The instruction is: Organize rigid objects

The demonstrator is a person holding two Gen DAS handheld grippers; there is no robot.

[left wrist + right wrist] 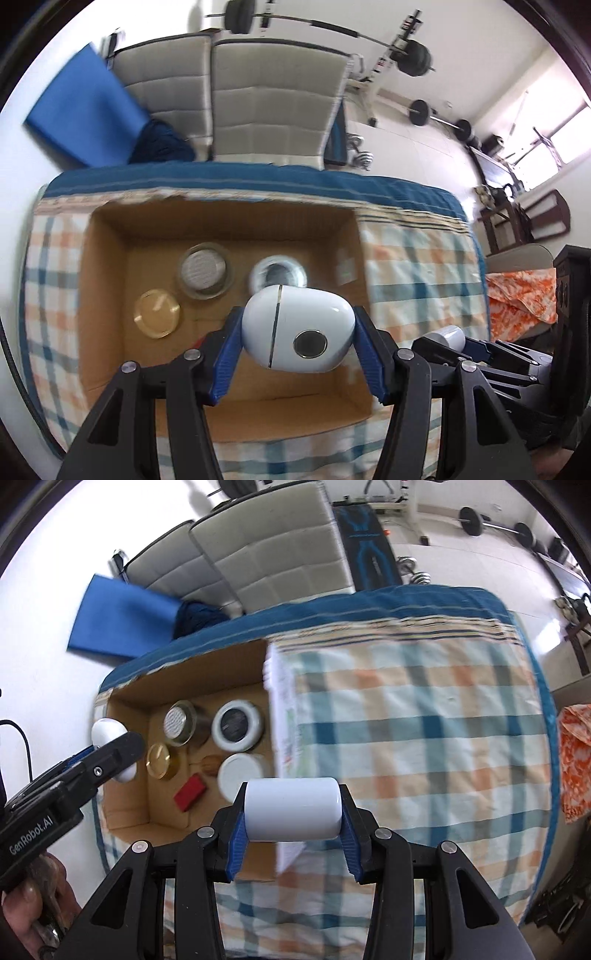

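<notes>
While the left wrist view shows only three things on the floor of the cardboard box [107, 295], the right wrist view also reveals a red block [189, 792], a white lid [240, 773] and a small wooden piece [210, 763] there. The left gripper [297, 332] is clenched on a white egg-shaped device [295, 328], held above the box. The right gripper [291, 810] grasps a white cylinder [292, 808] over the box's near right edge. "GenRobot.AI" is printed on the left gripper's body. Ahead of both grippers lie a mesh-topped jar [181, 722], a gold-lidded jar [159, 761] and a white-rimmed tin [237, 725]. Beyond the checked tabletop cloth [424, 720] stand grey cushions [273, 99] and barbells [410, 48].
</notes>
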